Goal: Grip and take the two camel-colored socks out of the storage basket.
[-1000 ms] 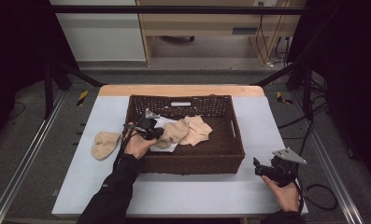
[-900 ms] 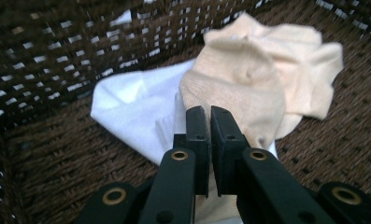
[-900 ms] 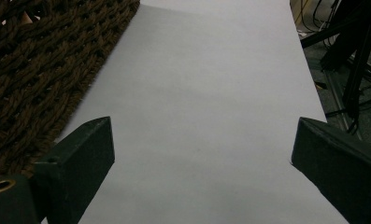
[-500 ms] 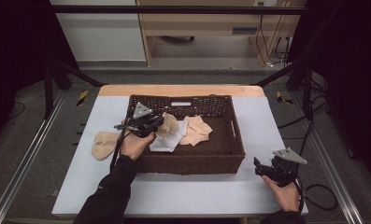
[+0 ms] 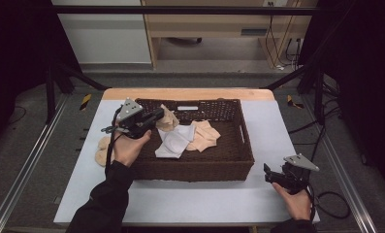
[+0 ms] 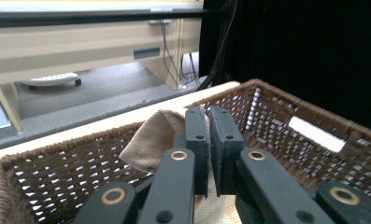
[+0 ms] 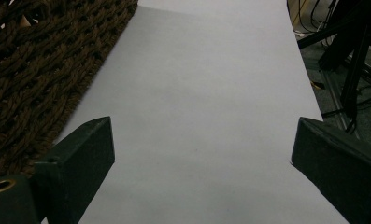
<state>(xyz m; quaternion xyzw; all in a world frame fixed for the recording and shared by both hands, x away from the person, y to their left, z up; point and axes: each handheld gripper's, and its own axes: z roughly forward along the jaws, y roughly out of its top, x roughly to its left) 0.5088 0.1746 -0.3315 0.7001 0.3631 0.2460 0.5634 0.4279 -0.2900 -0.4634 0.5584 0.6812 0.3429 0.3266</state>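
Placing looks in hand: left gripper (image 5: 157,116), clamped on a tan sock (image 5: 167,119) above the basket (image 5: 200,167), next needs lowering and release, while right gripper (image 5: 271,174) rests wide on the counter (image 5: 190,201).

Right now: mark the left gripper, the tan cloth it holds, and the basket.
left gripper (image 6: 207,154), left gripper view, between its closed fingers.
tan cloth (image 6: 150,140), left gripper view, its folded edge.
basket (image 5: 195,171), high view, its near wall.

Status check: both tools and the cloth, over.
Left tool shut on beige cloth, lifted over basket. Right tool open, idle on table. Nothing blocking.
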